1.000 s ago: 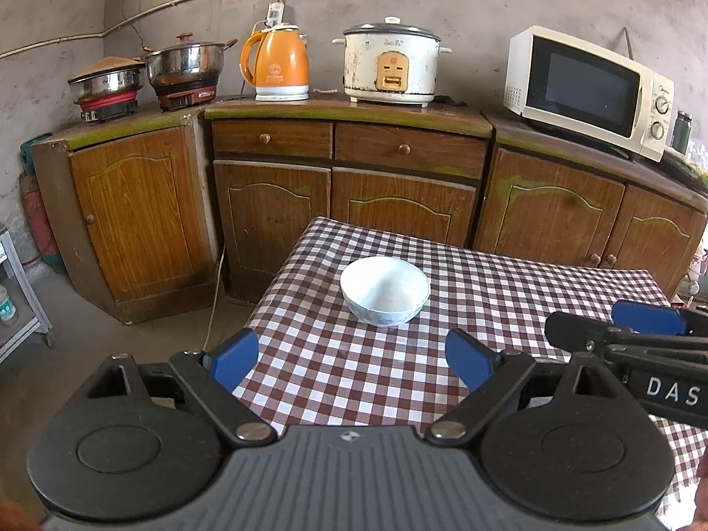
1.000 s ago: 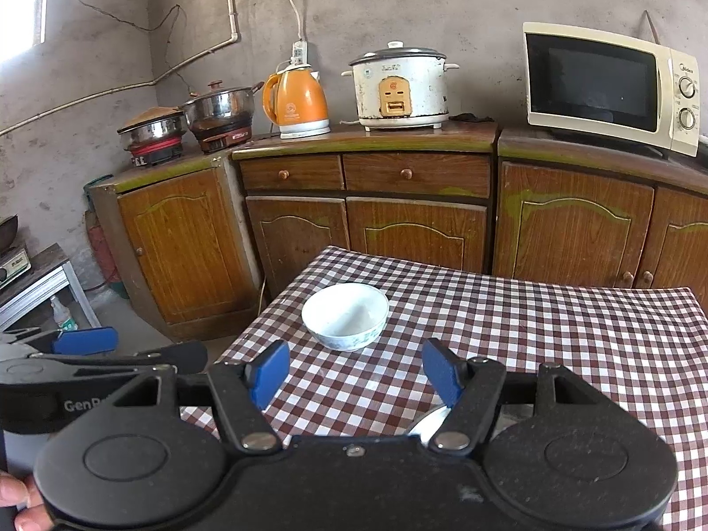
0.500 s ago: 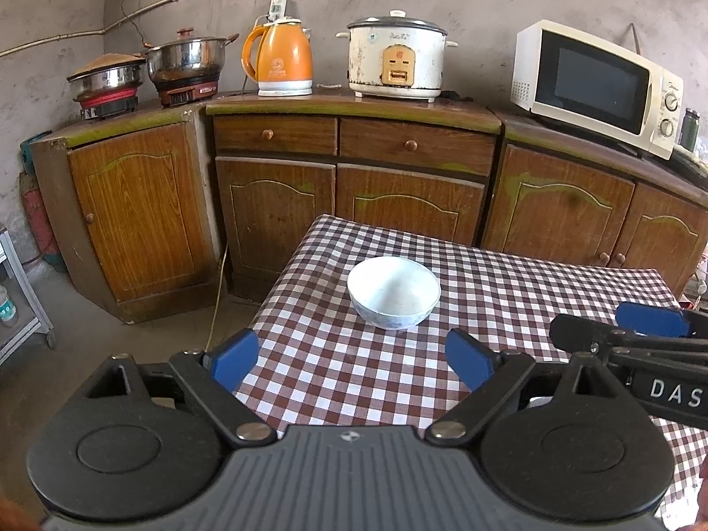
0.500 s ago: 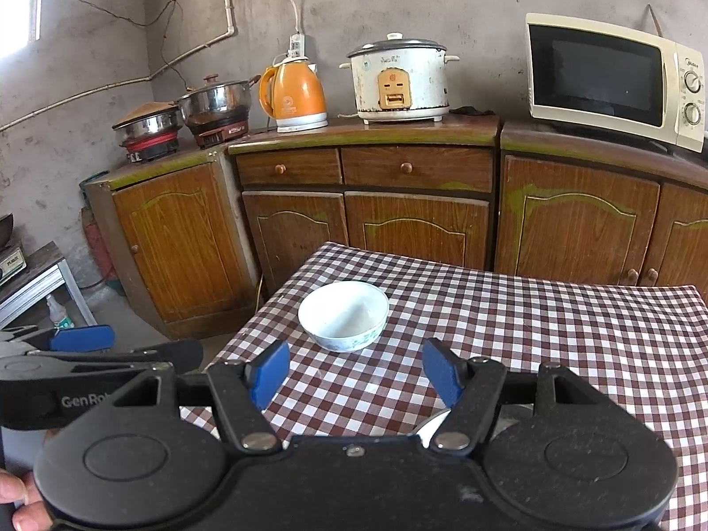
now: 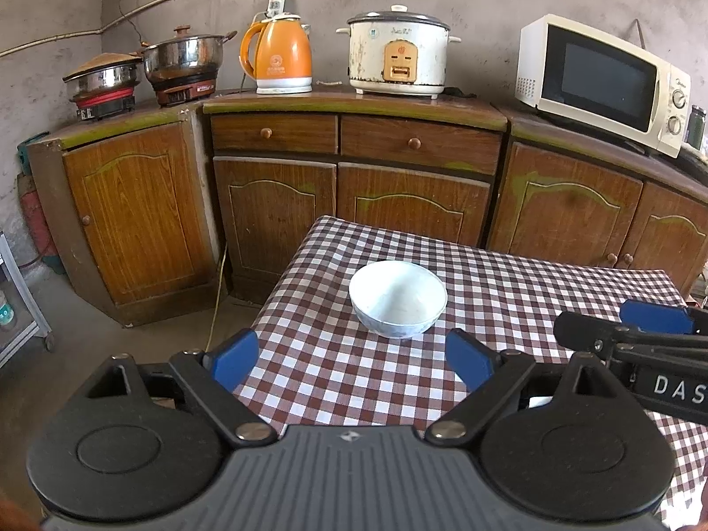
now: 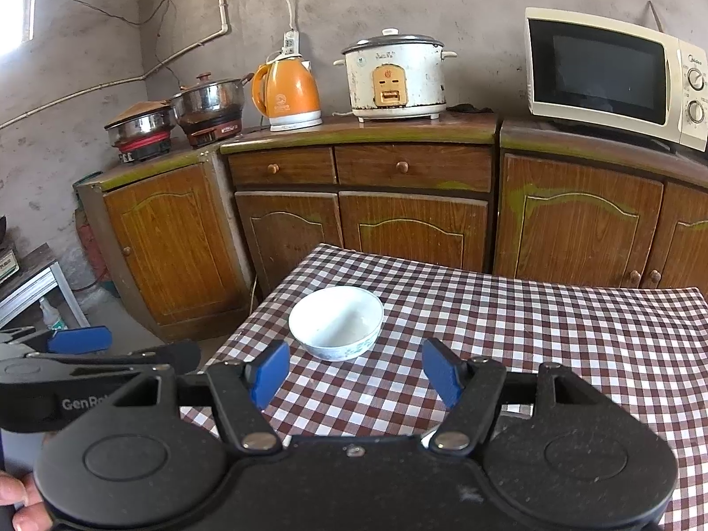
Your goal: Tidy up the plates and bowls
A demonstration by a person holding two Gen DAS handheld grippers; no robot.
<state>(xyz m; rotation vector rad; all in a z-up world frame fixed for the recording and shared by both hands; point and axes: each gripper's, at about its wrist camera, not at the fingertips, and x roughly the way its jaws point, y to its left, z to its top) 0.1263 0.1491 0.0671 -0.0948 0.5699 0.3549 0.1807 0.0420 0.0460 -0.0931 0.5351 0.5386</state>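
At the far left of the kitchen, two steel pots sit on burners atop the wooden cabinets, followed by an orange kettle, a white rice cooker and a cream microwave along the counter.

In front of the cabinets stands a tabletop covered in a brown-and-white checked cloth. A white bowl sits upright and empty on it, towards the tabletop's left far corner.

The left hand-held gripper is tilted downward over the near left edge of the tabletop, its blue pads spread wide with nothing between them; the bowl lies just beyond its fingertips, not touched. In the right wrist view a few fingers of the person show at the lower left corner.

The right hand-held gripper points downward at much the same angle beside the left one, its jaws also standing wide and empty, the bowl just ahead of its pads and slightly left of centre. A pale curved edge peeks out beneath its body; what it is cannot be told.
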